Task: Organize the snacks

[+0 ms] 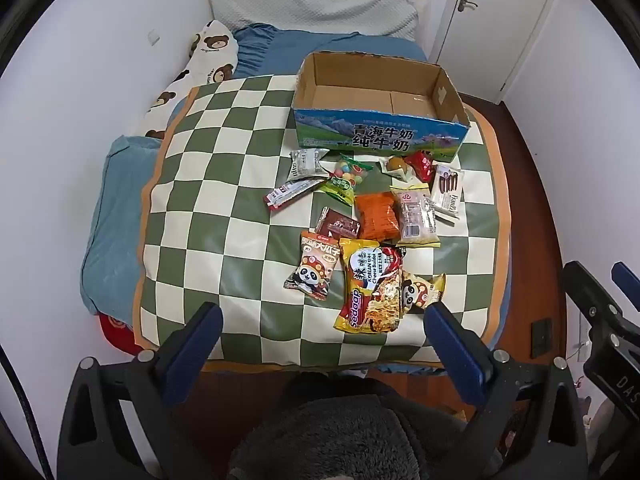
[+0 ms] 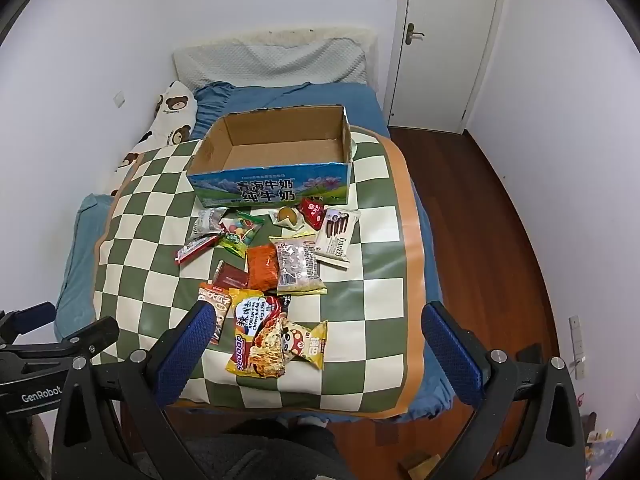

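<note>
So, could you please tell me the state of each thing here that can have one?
Cardboard box: open-topped, empty.
Door: closed.
Noodle packet: sealed, lying flat on the checkered mat.
Left claw: open, holding nothing.
Right claw: open, holding nothing.

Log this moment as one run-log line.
stage: not started | left claw: open, empty | right claw: open, empty | box: empty | snacks: loose on checkered mat, noodle pack nearest

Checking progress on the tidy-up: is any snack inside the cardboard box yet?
No, the cardboard box shows only its bare floor.
</note>
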A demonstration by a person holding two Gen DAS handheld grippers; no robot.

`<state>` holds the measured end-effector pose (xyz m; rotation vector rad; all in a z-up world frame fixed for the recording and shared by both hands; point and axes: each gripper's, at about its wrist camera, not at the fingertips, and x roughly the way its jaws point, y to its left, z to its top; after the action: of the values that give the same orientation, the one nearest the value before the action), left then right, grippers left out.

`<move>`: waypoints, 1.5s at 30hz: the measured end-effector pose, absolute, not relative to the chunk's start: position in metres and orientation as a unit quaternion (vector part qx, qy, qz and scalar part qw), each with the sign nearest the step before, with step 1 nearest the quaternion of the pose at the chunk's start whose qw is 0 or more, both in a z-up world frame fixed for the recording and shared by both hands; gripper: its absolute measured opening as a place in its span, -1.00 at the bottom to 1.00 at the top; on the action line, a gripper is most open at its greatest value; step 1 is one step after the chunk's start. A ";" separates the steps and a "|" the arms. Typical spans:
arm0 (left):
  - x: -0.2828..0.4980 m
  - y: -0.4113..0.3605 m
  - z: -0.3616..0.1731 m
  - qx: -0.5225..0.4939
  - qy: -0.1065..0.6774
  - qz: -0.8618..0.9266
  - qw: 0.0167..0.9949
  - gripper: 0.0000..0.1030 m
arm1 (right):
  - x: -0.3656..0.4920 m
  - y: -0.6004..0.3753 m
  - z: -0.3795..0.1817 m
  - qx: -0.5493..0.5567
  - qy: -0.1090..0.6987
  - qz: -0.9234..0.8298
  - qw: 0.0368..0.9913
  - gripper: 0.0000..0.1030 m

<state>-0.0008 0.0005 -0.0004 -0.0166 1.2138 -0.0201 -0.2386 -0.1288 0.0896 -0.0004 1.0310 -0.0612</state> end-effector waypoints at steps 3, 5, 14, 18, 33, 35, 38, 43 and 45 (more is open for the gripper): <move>-0.003 0.003 0.002 -0.007 0.567 -0.011 0.823 1.00 | -0.238 -0.126 0.089 0.002 0.490 -0.028 0.871 1.00; -0.004 0.002 0.005 -0.005 0.565 -0.011 0.825 1.00 | -0.239 -0.127 0.089 0.006 0.488 -0.027 0.872 1.00; -0.002 0.002 0.009 -0.006 0.564 -0.005 0.826 1.00 | -0.241 -0.128 0.093 0.007 0.488 -0.026 0.872 1.00; -0.003 0.002 0.009 -0.007 0.563 -0.005 0.827 1.00 | -0.243 -0.126 0.091 0.003 0.488 -0.024 0.873 1.00; -0.004 0.003 0.009 -0.007 0.561 -0.005 0.828 1.00 | -0.247 -0.123 0.095 0.007 0.487 -0.019 0.873 1.00; -0.004 0.003 0.012 -0.007 0.560 -0.005 0.828 1.00 | -0.247 -0.122 0.094 0.008 0.487 -0.017 0.873 1.00; -0.004 0.006 0.021 -0.006 0.560 -0.005 0.828 1.00 | -0.247 -0.121 0.095 0.008 0.489 -0.017 0.872 1.00; -0.005 0.007 0.025 -0.006 0.560 -0.005 0.828 1.00 | -0.245 -0.122 0.092 0.015 0.495 -0.018 0.869 1.00; -0.004 0.007 0.026 -0.005 0.560 -0.005 0.828 1.00 | -0.244 -0.123 0.091 0.016 0.495 -0.018 0.869 1.00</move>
<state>-0.0044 0.0073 0.0259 -0.0111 1.1894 -0.0109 -0.2439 -0.1230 0.0910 0.0332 1.0355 -0.0381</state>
